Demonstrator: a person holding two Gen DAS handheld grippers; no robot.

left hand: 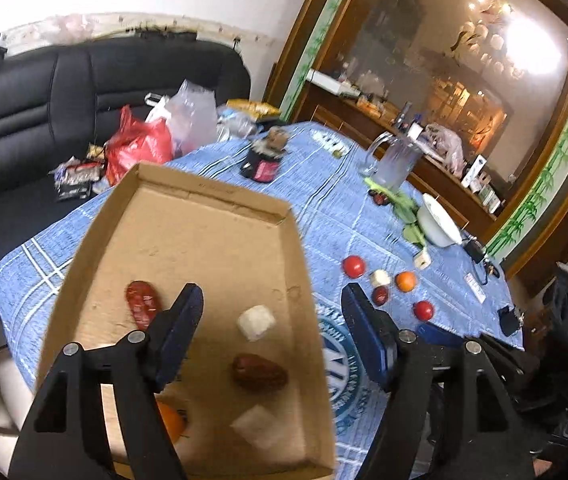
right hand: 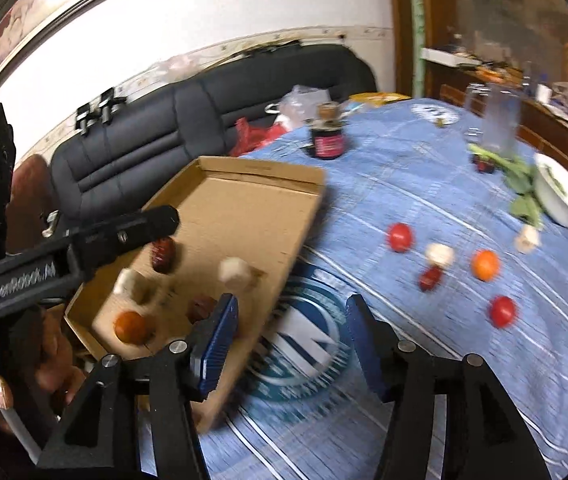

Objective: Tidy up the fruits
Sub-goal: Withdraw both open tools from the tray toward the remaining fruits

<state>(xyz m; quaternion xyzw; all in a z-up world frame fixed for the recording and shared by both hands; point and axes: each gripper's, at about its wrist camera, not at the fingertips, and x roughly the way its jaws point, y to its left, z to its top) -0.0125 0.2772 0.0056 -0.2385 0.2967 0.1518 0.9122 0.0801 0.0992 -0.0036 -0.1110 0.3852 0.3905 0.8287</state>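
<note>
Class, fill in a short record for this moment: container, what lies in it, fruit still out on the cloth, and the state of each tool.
container: open cardboard tray on the blue checked tablecloth
in tray: two dark red dates, orange, pale cubes
out on cloth: red tomatoes, another orange, date, pale cube
left tool: open, empty, over the tray
right tool: open, empty, at the tray's edge

Brown cardboard tray (left hand: 211,216), blue tablecloth (left hand: 324,184) with white plaid lines and a teal-and-white round emblem (right hand: 304,344), 2 red tomatoes (left hand: 354,266), orange tangerine (left hand: 406,281), dark red date (left hand: 259,372), white cube (left hand: 256,322), black sofa (left hand: 83,80), red bag (left hand: 135,148), white bowl (left hand: 440,220).
</note>
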